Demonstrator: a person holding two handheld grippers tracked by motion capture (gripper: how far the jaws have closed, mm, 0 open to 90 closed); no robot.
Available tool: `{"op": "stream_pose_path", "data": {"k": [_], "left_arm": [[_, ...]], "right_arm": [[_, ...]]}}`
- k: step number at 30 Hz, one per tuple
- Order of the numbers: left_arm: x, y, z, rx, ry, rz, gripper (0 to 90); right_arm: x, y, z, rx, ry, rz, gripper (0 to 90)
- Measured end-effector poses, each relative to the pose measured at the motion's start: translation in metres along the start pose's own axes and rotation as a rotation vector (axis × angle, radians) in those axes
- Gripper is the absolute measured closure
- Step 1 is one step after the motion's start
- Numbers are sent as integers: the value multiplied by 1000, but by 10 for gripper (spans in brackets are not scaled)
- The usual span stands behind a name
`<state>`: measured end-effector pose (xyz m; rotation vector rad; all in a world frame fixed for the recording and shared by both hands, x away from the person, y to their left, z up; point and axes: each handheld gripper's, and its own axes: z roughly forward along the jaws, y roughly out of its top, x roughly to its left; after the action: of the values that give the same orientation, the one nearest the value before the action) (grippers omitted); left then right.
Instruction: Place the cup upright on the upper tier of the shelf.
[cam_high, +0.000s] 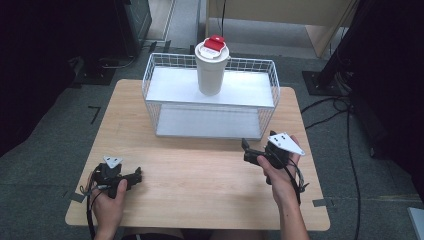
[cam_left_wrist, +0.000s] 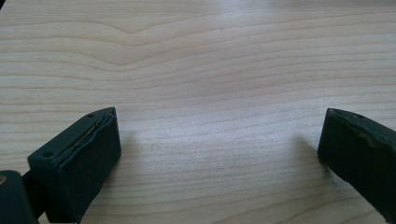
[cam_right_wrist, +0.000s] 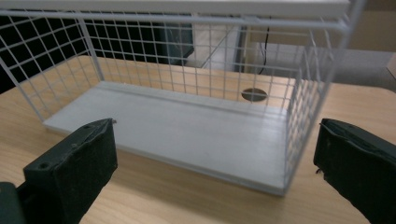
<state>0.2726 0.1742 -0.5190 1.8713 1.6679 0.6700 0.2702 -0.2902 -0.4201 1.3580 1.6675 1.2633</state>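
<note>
Left claw (cam_high: 136, 176) low at the near-left of the worktop (cam_high: 200, 175), jaws spread wide, nothing between them; its own view gives bare pale wood grain, smooth, wavy lines. Right claw (cam_high: 246, 150) at the near-right, also spread wide and empty, aimed at the wire shelf rack (cam_high: 150, 80) just ahead, not touching it. Jaws black, blocky, padded faces. Rack: white grid wire, two flat white boards, lower tier bare. On the upper board stands a white tapered cup (cam_high: 210, 75), upright, lid with a red flap (cam_high: 215, 43). Right gripper view cuts off the rack's top. Far surroundings dark, hard to make out.
</note>
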Motion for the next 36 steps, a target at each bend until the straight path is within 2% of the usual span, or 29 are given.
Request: {"op": "stream_pose_path", "data": {"k": [6, 15, 23, 28, 36], "left_arm": [[0, 0, 0, 0, 0, 0, 0], [0, 0, 0, -2, 0, -1, 0], [0, 0, 0, -2, 0, -2, 0], [0, 0, 0, -1, 0, -1, 0], [0, 0, 0, -1, 0, -1, 0]], "right_arm": [[-18, -24, -13, 29, -48, 20, 0], [-43, -55, -29, 63, -93, 71, 0], [-61, -78, -40, 103, -150, 78, 0], [-73, -93, -48, 133, -182, 100, 0], [-89, -108, -60, 189, -242, 86, 0]]}}
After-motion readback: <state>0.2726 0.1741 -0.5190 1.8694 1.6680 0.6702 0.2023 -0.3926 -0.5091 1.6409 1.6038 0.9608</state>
